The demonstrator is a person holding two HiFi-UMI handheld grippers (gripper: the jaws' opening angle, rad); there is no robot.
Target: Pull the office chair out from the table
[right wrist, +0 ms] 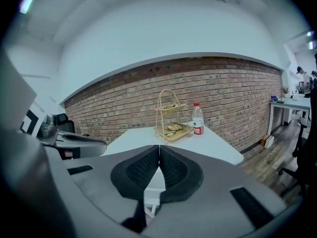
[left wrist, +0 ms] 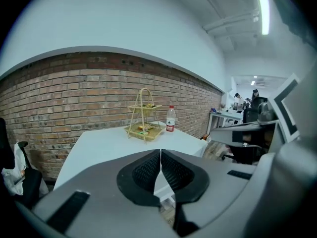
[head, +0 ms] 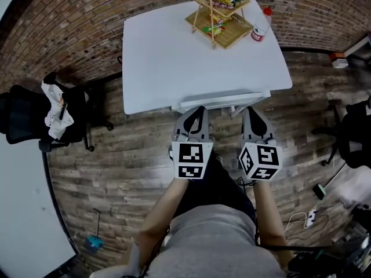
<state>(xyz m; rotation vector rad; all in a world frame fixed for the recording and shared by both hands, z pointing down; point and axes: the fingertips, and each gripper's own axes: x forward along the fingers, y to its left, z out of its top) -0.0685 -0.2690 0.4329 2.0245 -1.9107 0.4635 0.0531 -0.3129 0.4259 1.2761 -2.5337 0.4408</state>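
From the left gripper (head: 199, 110) and right gripper (head: 251, 110), 12 o'clock is barred by the near edge of the white table (head: 174, 68). Its near half is left bare. A bamboo rack (head: 217, 10) and a bottle (head: 261, 25) are set at its far side, at 1 o'clock. Open floor (head: 127, 155) is found toward 9 o'clock, up to the black office chair (head: 29, 117). At 3 o'clock a second chair (head: 353, 135) is met.

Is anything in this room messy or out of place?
Mostly tidy. A crumpled white bundle is heaped on the black office chair left of the table, and a power strip lies loose on the floor at right.
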